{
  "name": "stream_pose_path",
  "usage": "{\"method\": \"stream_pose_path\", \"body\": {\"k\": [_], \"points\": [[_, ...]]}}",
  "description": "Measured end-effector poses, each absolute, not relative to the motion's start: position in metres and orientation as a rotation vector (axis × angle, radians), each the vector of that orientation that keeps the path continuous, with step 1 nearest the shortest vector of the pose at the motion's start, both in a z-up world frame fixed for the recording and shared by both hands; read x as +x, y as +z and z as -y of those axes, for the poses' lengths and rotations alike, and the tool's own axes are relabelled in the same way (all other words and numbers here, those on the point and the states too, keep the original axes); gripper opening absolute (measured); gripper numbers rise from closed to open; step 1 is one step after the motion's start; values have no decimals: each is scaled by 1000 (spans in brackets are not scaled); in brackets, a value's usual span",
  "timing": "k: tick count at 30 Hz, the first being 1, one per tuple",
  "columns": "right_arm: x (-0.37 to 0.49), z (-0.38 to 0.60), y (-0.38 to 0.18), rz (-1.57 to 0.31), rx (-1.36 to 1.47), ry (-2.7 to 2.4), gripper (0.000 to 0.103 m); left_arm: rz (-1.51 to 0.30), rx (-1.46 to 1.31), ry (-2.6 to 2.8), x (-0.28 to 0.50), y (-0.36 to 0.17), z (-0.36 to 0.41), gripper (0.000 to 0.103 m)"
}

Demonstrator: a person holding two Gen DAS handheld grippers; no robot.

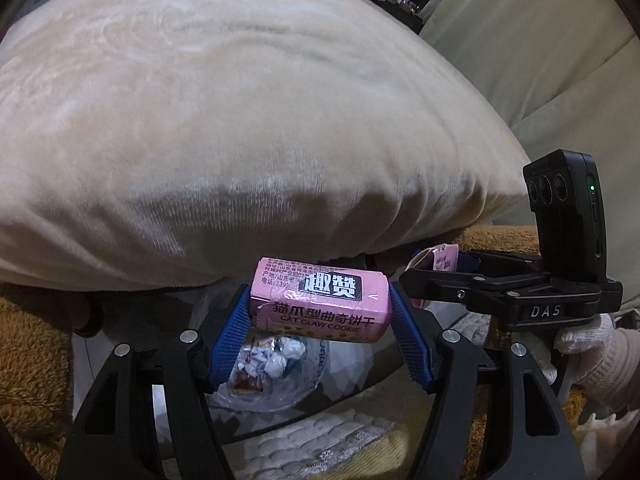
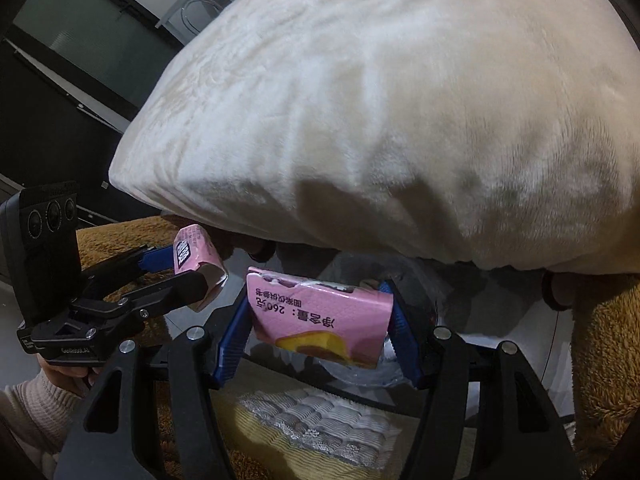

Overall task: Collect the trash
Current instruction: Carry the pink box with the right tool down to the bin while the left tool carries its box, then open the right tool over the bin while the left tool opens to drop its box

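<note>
While our left gripper (image 1: 320, 312) and right gripper (image 2: 318, 316) each pinch a crushed pink cardboard cookie box (image 1: 320, 304), loosening early over the clear plastic trash bag (image 1: 280, 376) near us risks a miss.

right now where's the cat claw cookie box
The cat claw cookie box is clamped in the left tool, just under the cream pillow and above the clear trash bag.

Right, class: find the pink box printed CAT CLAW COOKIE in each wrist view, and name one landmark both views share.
Left wrist view: the CAT CLAW COOKIE box sits low centre, clamped in the left claw.
Right wrist view: the same box is at mid-left, seen end-on in that claw.
Shared landmark: the cream plush pillow fills the top of both.
</note>
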State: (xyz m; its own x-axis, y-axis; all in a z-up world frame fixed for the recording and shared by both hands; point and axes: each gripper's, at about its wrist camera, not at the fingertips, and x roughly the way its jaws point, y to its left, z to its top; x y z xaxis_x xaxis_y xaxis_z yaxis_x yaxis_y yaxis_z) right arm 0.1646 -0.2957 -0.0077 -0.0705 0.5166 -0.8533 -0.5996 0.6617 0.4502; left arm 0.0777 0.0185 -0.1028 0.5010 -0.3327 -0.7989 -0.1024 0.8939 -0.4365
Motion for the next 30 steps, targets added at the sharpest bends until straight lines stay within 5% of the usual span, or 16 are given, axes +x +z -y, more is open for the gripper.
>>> {"method": "stream_pose_path", "body": {"k": [14,28,30], "points": [[175,279,-73,-1664,-122,764,62,-1343,-496,-129,93,-164,-15,66],[179,281,-91,-1758,-67,680,64,-1449,-502,-88,95,-180,-16,67],[181,283,-92,-1771,-38,671,68,-1462,-504,-84,96,-183,-16,77]]}}
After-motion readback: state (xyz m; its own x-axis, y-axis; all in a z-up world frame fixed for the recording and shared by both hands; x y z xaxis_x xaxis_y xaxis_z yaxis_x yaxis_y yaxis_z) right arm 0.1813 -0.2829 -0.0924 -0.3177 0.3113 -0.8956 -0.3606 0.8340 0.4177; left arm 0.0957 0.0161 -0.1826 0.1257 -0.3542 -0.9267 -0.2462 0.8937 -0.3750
